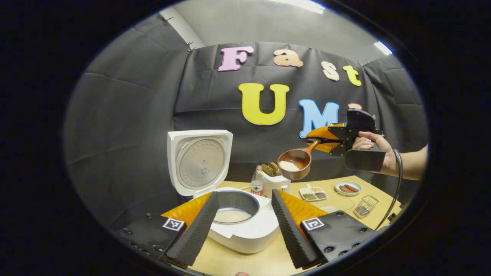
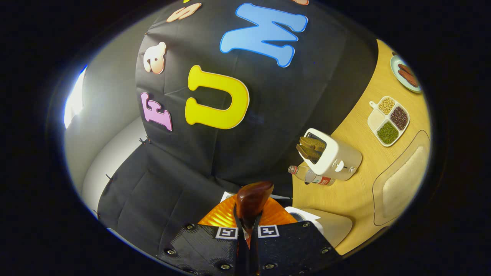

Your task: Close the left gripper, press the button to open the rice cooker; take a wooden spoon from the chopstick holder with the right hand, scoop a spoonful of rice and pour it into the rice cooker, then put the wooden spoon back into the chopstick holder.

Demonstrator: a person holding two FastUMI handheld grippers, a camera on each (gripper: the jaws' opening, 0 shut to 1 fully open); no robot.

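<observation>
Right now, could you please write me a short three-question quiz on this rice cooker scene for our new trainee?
1. True or false: the rice cooker has its lid shut.
2. What does the right gripper hold? A) a bottle B) the wooden spoon C) a slice of toast
3. Fill in: the spoon's bowl carries a heap of white ____.

Key
1. False: the lid stands up, and the inner pot shows between the left gripper and its spread fingers.
2. B: in the right gripper view the fingers close on the spoon's handle.
3. Rice; the spoon hangs in the air, up and to the right of the pot in the left gripper view, above the toaster.
</observation>
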